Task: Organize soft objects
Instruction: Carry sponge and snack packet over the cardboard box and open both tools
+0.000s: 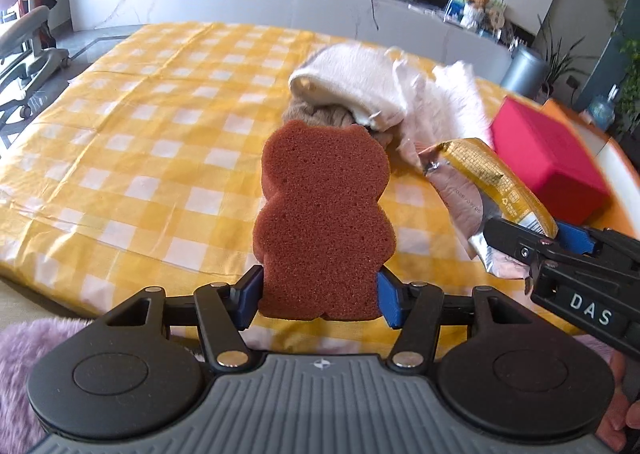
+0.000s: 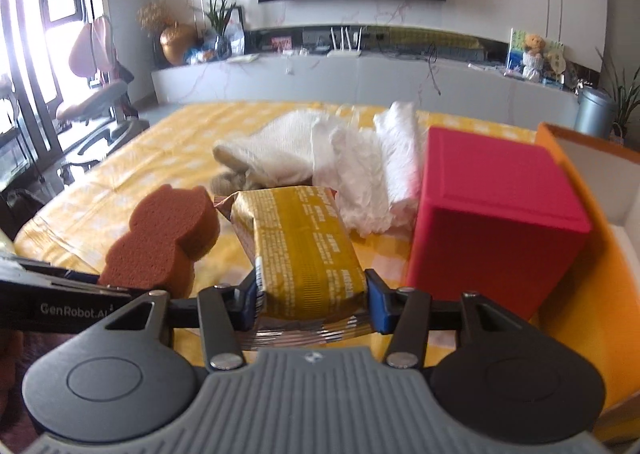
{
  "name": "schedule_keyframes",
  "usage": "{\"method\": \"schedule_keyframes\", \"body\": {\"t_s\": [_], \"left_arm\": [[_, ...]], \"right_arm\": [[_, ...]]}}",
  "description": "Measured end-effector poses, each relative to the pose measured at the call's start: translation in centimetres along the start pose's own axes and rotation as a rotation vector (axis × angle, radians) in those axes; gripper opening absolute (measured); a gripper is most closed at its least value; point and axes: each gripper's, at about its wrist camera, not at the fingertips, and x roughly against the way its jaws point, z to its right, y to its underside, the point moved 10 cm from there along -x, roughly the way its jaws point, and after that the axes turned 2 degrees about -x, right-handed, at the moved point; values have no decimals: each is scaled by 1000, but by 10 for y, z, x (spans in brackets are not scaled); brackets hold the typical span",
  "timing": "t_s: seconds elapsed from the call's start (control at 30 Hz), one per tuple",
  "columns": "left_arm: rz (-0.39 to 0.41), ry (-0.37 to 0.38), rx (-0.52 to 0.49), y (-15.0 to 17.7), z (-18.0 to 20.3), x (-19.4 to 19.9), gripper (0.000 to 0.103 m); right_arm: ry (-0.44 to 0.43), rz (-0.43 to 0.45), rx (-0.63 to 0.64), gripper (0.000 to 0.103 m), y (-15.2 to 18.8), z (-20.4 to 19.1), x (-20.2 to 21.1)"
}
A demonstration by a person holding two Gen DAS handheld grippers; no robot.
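My left gripper (image 1: 319, 296) is shut on a brown bear-shaped sponge (image 1: 325, 213) and holds it upright above the yellow checked tablecloth (image 1: 140, 141). The sponge also shows in the right wrist view (image 2: 164, 240). My right gripper (image 2: 312, 300) is shut on a yellow foil snack packet (image 2: 304, 250), which shows at the right of the left wrist view (image 1: 480, 189). Behind them lies a heap of white towels (image 1: 384, 89) over a brown-grey cloth (image 1: 320, 113); the towels also show in the right wrist view (image 2: 344, 157).
A red box (image 2: 492, 221) stands at the right, next to an orange open box with a white inside (image 2: 592, 238). A purple fluffy cloth (image 1: 24, 350) lies at the near left table edge. A white cabinet and office chairs stand beyond the table.
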Motion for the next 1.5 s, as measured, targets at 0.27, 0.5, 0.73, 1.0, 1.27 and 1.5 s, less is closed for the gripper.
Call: {"method": "schedule_keyframes", "body": {"t_s": [0.27,0.5,0.73,1.0,1.27,1.5], "left_arm": [[53,31,-48,-8,39,53,67],[59,145,-153,-21,112,82,67],[23,247,-321,-38,199,84,67],[-67,339,-458,-64,288,54,67],[-154,234,-635,-72,344,-2,67],[-179,126,-826,-69,366,-60,67]], "right_arm": [[24,80,-67,51,-12,21,57],[65,168,-172,51,-18,68,122],[158,183,-265,51,-19,145,165],[259,157,-276,51,-36,225,196],[361,11,-203,51,-37,271,158],[437,-185,-77,51,-13,300,86]]}}
